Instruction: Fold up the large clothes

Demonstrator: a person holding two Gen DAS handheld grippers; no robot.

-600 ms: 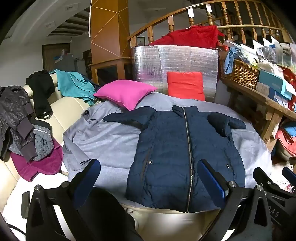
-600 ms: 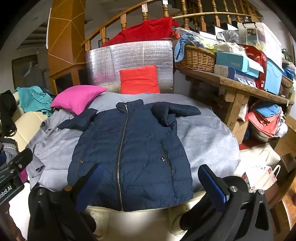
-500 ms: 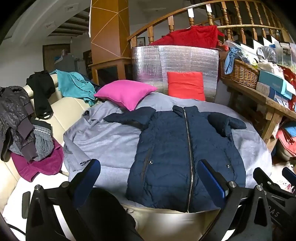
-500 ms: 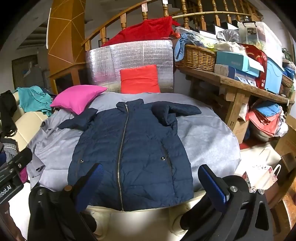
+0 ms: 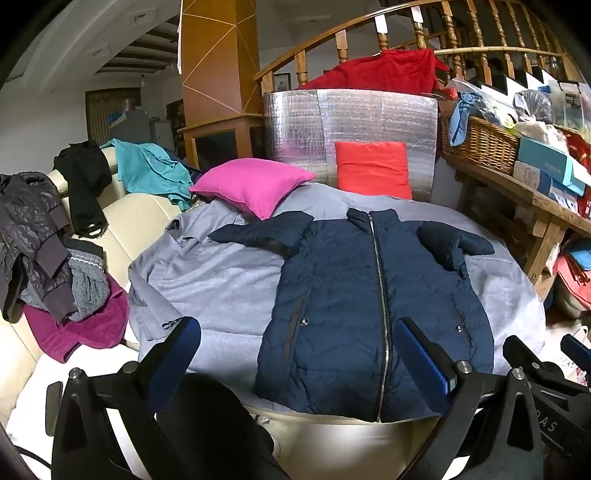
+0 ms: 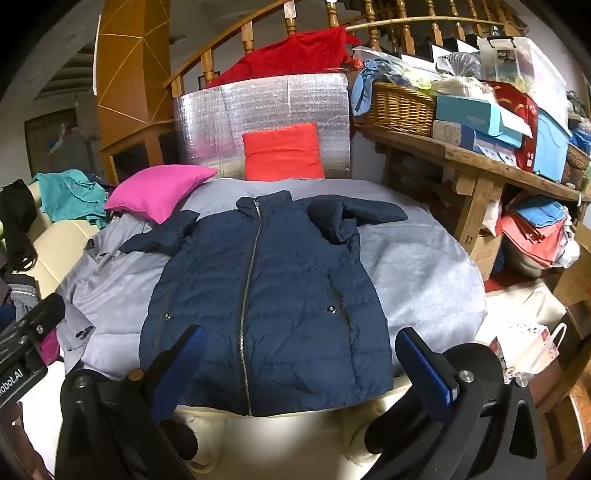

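Left wrist: 1 navy jacket [image 5: 369,306], 2 pillows [image 5: 255,184].

I saw a cluttered room under dim indoor light. At twelve o'clock, a curved wooden staircase railing [image 5: 369,33] ran above a silver foil panel [image 5: 351,125]. At eleven o'clock stood an orange pillar [image 5: 218,55], with white walls behind. At two o'clock, a wooden bench [image 6: 476,162] carried a wicker basket [image 6: 395,107] and boxes. At nine o'clock, a cream sofa [image 5: 136,218] was draped with clothes.
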